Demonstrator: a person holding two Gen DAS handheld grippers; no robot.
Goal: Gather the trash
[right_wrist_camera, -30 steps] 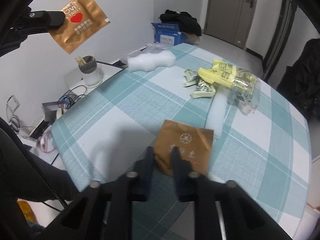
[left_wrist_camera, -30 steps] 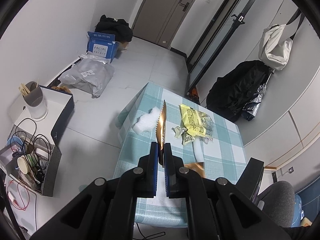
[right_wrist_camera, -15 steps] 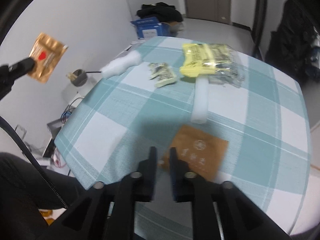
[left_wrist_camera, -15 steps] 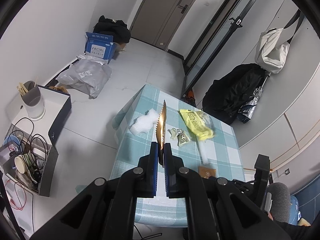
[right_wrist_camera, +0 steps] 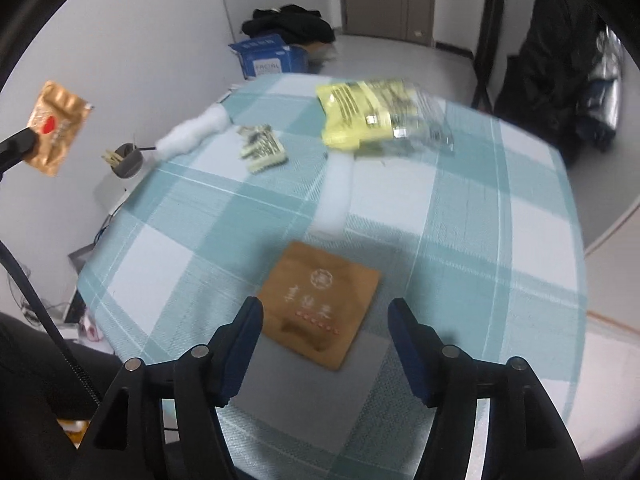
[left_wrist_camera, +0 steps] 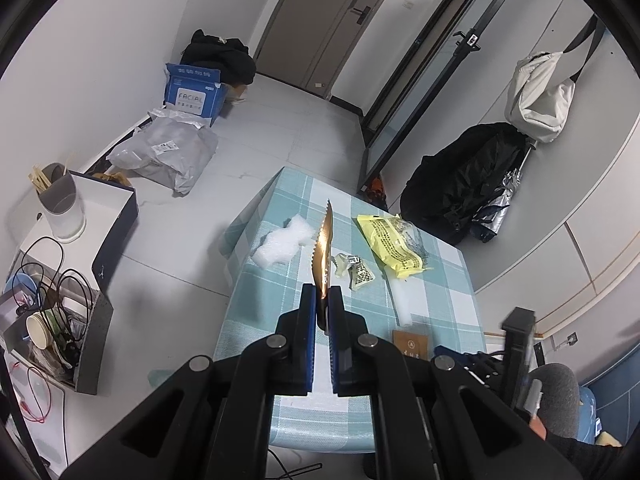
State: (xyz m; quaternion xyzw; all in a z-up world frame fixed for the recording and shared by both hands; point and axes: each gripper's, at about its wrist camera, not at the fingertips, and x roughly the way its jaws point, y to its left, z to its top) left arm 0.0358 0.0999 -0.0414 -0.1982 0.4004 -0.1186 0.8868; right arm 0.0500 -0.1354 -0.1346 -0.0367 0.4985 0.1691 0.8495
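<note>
Lying flat on the checked worktop (right_wrist_camera: 460, 216), the brown packet (right_wrist_camera: 320, 304) sits between the right tongs (right_wrist_camera: 325, 334), whose jaws have just been opening and stand clear of it. Left tongs (left_wrist_camera: 322, 322) pinch a gold wrapper (left_wrist_camera: 323, 248) above the worktop edge.

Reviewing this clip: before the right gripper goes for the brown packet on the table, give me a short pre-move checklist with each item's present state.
1. Left gripper shut on the gold wrapper: ok.
2. Right gripper open, its jaws having just been opening, nothing pinched: ok.
3. Brown packet flat on the checked tablecloth, lying between the open jaws: ok.
4. Packet clear of the white foam strip: ok.
5. Pads low enough to catch the packet's edges: cannot tell.
6. Bin for the trash in view: not ok.
</note>
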